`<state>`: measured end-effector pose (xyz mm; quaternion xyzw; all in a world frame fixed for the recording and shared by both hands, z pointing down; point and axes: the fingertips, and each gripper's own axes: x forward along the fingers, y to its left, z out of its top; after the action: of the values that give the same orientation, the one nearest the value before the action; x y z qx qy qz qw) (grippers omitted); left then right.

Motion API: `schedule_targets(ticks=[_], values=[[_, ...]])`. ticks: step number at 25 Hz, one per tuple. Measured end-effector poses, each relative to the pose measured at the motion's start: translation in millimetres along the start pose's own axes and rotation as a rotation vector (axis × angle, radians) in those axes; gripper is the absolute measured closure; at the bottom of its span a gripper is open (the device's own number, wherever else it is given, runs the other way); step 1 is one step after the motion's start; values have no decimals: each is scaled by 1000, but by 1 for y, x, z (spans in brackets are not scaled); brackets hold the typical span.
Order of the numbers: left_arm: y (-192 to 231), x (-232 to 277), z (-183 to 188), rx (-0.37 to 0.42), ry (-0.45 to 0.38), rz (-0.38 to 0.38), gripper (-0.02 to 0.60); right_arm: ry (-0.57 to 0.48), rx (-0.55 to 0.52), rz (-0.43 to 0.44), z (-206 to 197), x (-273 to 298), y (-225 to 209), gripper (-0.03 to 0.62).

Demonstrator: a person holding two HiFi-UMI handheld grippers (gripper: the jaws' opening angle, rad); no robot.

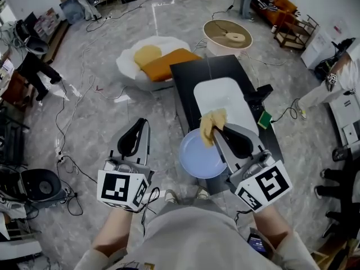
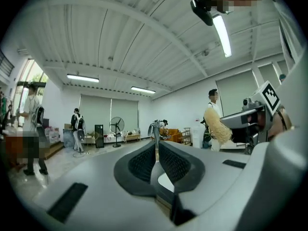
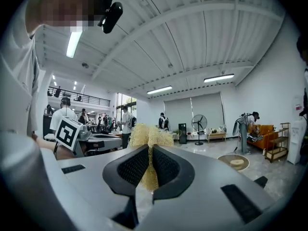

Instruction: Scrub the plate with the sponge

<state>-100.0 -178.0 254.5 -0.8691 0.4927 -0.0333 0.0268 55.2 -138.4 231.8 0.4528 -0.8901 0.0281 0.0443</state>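
A pale blue plate (image 1: 194, 157) lies at the near end of a black table (image 1: 188, 75), just in front of a white basin (image 1: 225, 94). My right gripper (image 1: 216, 129) is shut on a frayed yellow sponge (image 1: 211, 124), which hangs over the plate's far right rim; whether it touches the plate is unclear. In the right gripper view the sponge (image 3: 148, 134) sticks up between the pinched pads of that gripper (image 3: 149, 149). My left gripper (image 1: 140, 124) is held over the floor left of the table, apart from the plate, its jaws shut with nothing between them (image 2: 157, 142).
A white beanbag (image 1: 130, 66) with orange and yellow cushions lies on the floor beyond the table. A round wooden spool (image 1: 228, 35) stands further back. Cables trail across the floor at the left. A small green object (image 1: 264, 118) sits at the table's right edge. People stand around the room.
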Motion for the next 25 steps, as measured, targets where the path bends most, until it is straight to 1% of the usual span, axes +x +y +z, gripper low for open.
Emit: schedule_targets(ticks=[2, 3, 7, 11, 14, 18, 25], values=[[-5, -5, 16, 89, -34, 7, 546, -34, -13, -10, 12, -6, 1, 545], [-8, -7, 23, 112, -49, 7, 546, -50, -24, -17, 18, -8, 2, 545], [-20, -9, 48, 78, -92, 13, 546, -103, -62, -47, 35, -19, 3, 545], [-29, -13, 63, 115, -118, 8, 546, -160, -78, -65, 46, -33, 3, 546], [-32, -18, 71, 123, -132, 8, 546, -173, -98, -64, 48, -40, 9, 546], [-36, -21, 70, 132, -132, 5, 546, -177, -98, -66, 49, -46, 11, 546], [-44, -19, 61, 121, -107, -1, 546, -171, -120, -88, 50, -55, 1, 546]])
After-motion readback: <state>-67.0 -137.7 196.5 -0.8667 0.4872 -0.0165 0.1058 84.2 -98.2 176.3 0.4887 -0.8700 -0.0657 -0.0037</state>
